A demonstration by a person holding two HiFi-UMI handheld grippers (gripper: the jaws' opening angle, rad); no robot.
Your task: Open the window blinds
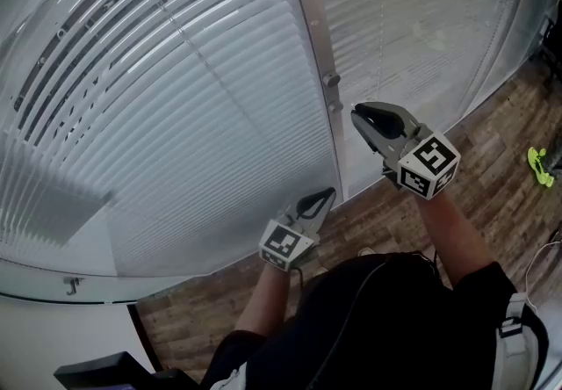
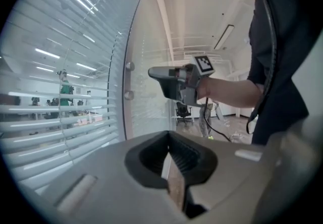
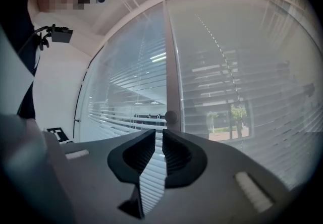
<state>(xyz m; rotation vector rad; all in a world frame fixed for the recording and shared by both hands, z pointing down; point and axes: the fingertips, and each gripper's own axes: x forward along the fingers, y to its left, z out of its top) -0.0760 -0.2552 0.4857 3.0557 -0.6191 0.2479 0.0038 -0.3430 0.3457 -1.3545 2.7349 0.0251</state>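
Observation:
White slatted blinds (image 1: 176, 125) hang behind glass panels and fill the wall ahead; more blinds (image 3: 262, 97) cover the right panel. Between the panels stands a metal post (image 1: 320, 37) with two round knobs (image 1: 331, 81). My right gripper (image 1: 359, 110) is held level just right of the knobs. Its jaws (image 3: 159, 136) stand a narrow slit apart with nothing between them. A thin beaded cord (image 3: 218, 51) hangs to the right of them, apart. My left gripper (image 1: 328, 193) is lower, by the foot of the post, its tips (image 2: 168, 138) together and empty.
Wood-look floor (image 1: 500, 160) runs along the glass on the right, with a yellow-green object (image 1: 540, 165) lying on it. A white ledge (image 1: 53, 292) curves at the lower left. A dark device (image 1: 97, 372) sits at the bottom left corner.

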